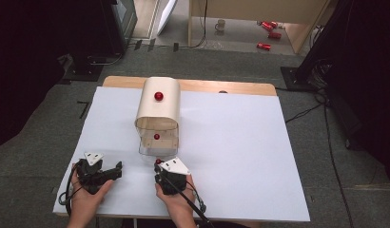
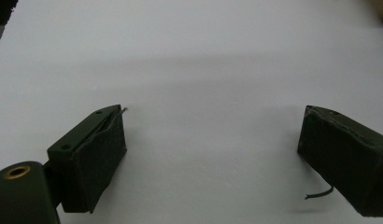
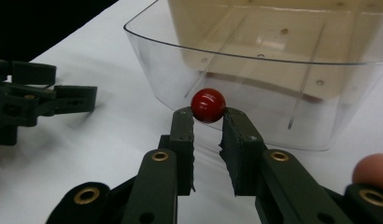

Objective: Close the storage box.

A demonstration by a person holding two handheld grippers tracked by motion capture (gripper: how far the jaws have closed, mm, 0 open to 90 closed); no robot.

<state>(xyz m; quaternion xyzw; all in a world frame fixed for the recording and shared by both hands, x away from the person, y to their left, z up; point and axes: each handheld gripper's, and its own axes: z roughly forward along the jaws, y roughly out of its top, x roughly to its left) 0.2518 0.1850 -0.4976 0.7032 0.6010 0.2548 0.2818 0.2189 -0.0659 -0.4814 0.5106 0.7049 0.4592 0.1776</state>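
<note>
A cream round-topped box [image 1: 158,107] stands on the white table [image 1: 231,142], with a red knob [image 1: 158,96] on its top. A clear plastic tray [image 1: 157,146] [image 3: 273,70] sticks out of its near end, and a second red ball [image 1: 156,137] shows inside. My right gripper [image 1: 158,164] [image 3: 208,114] is just in front of the tray, shut on a small red ball [image 3: 208,105] at its jaw tips. I cannot tell whether this ball is fixed to the tray. My left gripper [image 1: 118,169] [image 2: 213,140] rests on the table to the left, open, with nothing between its jaws.
The table's wooden far edge [image 1: 221,86] shows behind the box. A mug [image 1: 220,24] and red cans [image 1: 269,33] lie on the floor beyond. Dark stands flank the table. White surface stretches to the right of the box.
</note>
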